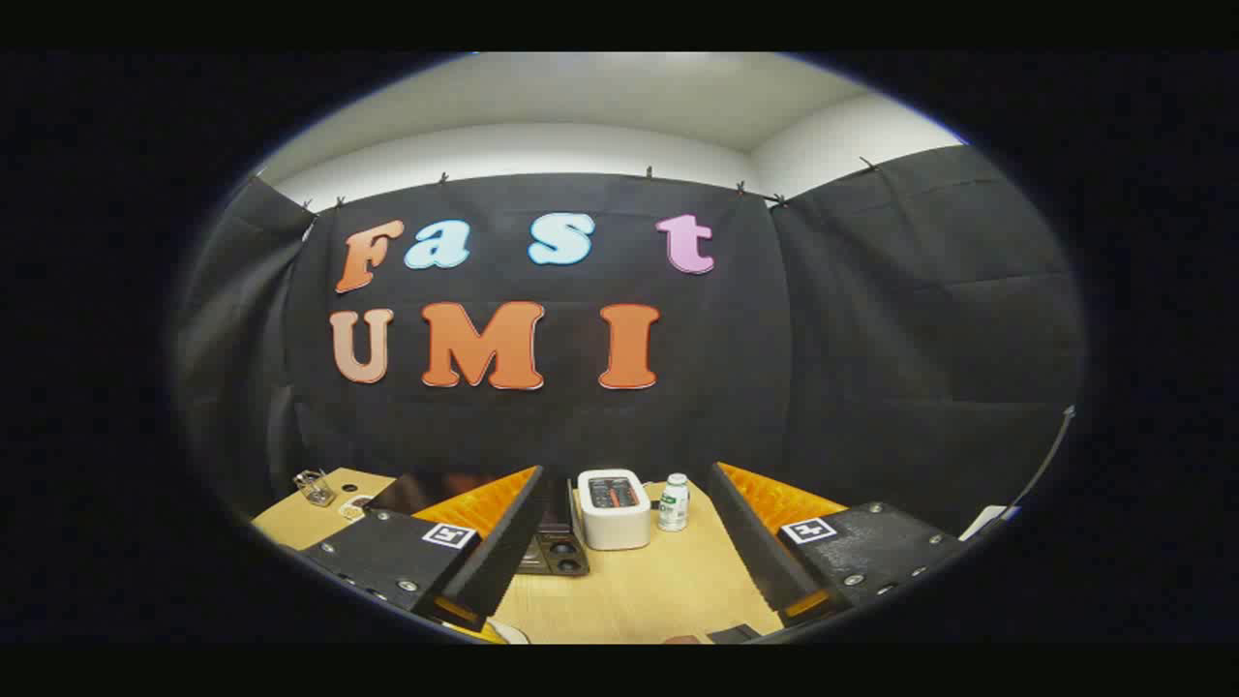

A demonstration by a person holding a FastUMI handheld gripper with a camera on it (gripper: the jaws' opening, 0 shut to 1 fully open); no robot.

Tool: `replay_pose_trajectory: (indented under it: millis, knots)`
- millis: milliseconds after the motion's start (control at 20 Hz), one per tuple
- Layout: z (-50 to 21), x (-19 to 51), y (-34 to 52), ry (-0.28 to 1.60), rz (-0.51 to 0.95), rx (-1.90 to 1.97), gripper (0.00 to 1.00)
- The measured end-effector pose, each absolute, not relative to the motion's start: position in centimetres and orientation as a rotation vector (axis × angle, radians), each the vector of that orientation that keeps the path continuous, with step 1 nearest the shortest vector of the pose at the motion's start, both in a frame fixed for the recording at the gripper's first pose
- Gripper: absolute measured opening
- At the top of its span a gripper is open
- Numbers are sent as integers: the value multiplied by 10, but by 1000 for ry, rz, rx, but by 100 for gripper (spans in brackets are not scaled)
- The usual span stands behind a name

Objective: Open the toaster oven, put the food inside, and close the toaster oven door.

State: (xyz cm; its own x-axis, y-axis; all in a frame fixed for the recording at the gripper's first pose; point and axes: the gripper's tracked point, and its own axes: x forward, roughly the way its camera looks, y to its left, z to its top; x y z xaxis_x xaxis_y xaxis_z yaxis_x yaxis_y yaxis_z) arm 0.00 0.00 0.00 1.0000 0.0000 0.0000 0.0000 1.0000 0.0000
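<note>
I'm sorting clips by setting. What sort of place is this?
Probably a recording booth set up as a mock kitchen counter: black cloth walls around a wooden table with a white toaster and small bottle. The open tongs hold nothing.

Toaster [614, 507], bottle [674, 501] beyond parted claw [627, 542].

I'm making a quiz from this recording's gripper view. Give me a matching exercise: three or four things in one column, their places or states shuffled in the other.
Things:
1. gripper
2. white toaster
3. small white bottle
4. toaster oven

Places or states:
A. dark, partly hidden behind one finger
B. open, holding nothing
C. beside the toaster, green label
D. between the fingers, beyond them, slots on top

Pairs: 1-B, 2-D, 3-C, 4-A
</note>
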Motion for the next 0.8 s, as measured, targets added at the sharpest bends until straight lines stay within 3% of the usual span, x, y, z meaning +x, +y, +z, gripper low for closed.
replay_pose_trajectory:
  millis: [800]
  knots:
    - [-15,13,35,21,82,-5,99]
